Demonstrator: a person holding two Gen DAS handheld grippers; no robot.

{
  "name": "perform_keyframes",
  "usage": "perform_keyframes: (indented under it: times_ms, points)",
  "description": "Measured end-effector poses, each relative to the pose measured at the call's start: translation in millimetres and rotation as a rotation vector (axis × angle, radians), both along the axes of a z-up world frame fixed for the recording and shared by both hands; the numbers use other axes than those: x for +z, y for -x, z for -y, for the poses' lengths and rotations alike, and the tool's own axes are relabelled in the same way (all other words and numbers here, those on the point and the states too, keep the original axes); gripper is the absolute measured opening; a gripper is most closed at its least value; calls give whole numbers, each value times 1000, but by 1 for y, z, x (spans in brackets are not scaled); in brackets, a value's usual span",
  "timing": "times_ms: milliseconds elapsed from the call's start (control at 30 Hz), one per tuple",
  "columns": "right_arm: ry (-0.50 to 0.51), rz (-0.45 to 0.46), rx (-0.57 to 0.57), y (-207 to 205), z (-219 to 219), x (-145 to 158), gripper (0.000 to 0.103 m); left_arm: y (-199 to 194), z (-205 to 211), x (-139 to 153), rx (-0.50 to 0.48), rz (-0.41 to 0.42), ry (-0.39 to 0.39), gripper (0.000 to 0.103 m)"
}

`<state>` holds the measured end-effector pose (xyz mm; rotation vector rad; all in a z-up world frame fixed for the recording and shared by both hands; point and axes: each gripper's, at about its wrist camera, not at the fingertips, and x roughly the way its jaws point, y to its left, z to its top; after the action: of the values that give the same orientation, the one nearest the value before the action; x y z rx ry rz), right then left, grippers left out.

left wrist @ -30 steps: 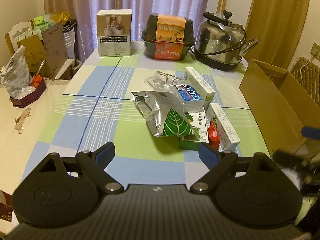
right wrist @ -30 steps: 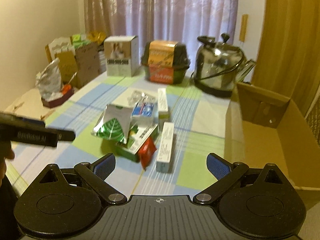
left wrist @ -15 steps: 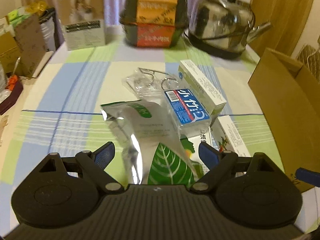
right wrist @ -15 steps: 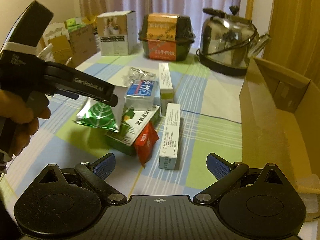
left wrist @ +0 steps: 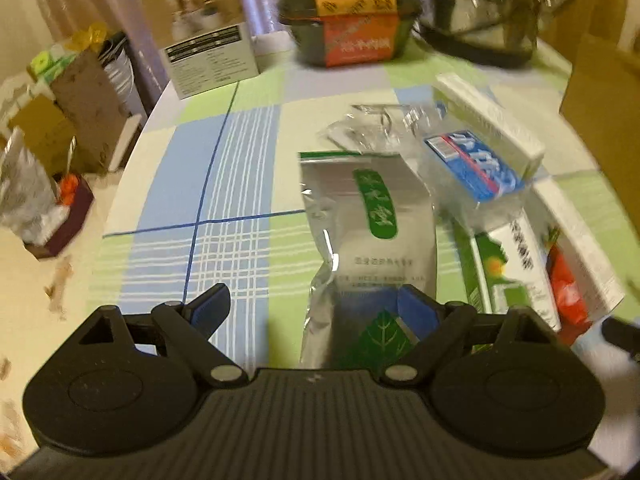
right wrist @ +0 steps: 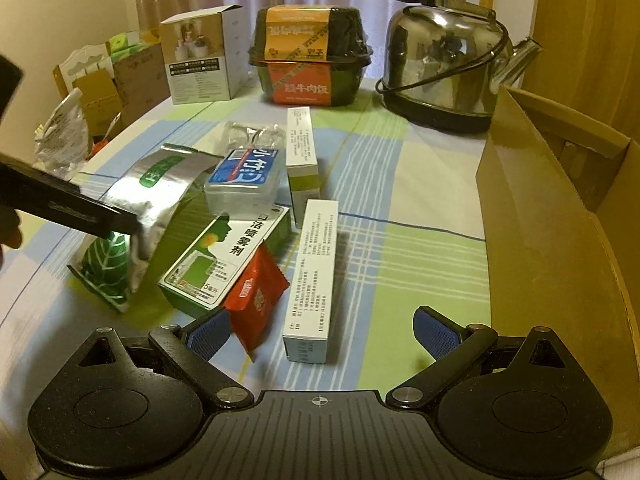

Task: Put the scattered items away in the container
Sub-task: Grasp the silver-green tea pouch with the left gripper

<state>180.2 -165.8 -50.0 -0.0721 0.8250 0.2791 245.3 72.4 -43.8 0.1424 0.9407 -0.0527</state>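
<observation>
Each handheld gripper, the left gripper [left wrist: 308, 306] and the right gripper [right wrist: 322, 330], is matte black plastic: a ribbed centre plate, two round embossed housings, silver pivot screws, and blue ridged finger pads [right wrist: 434, 332].

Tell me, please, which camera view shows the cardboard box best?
The right wrist view: the cardboard box shows its open top and inner walls, sharp. The left wrist view catches only a blurred brown wall of it at the right edge.

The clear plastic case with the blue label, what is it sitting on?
The clear plastic case rests partly on the far end of the green spray box and against the silver foil pouch. Whether its far end touches the tablecloth is hidden by the case itself.
</observation>
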Motion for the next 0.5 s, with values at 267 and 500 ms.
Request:
perform_keyframes:
  times_ms: [267,500]
  points:
    - [-15,1,-24,1,-1,-1,102,-20,33,-6,-87,22,-10,88]
    - [-19,2,-24,0,0,-4,102,-38,43,-31,-102,-60,-42,64]
